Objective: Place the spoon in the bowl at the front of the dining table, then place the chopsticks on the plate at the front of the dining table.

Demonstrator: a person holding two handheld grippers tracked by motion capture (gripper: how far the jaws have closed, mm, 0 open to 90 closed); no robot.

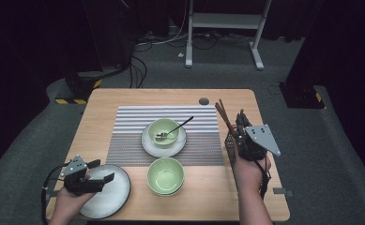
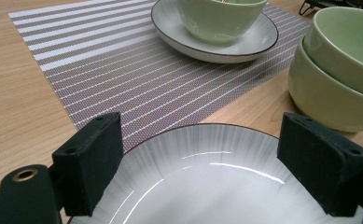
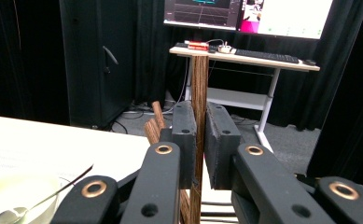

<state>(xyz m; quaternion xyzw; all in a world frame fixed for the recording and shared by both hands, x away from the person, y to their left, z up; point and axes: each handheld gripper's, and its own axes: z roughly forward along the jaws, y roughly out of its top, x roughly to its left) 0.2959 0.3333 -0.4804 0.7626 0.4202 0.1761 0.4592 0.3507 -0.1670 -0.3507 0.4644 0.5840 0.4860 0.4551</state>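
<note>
Chopsticks (image 3: 199, 93) clamped upright in right gripper (image 3: 200, 140) for lifting from holder (image 1: 228, 143) at three o'clock; left gripper (image 2: 202, 154) gapes over plate (image 2: 207, 186).

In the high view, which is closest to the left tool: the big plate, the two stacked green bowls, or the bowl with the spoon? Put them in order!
From the left tool:
1. Big plate, right under its jaws, near left corner.
2. Stacked green bowls, to its right, near edge.
3. Bowl with the spoon, farther back, on the striped mat.

striped placemat (image 1: 168, 129), stacked green bowls (image 1: 165, 176), spoon (image 1: 173, 128)
</note>
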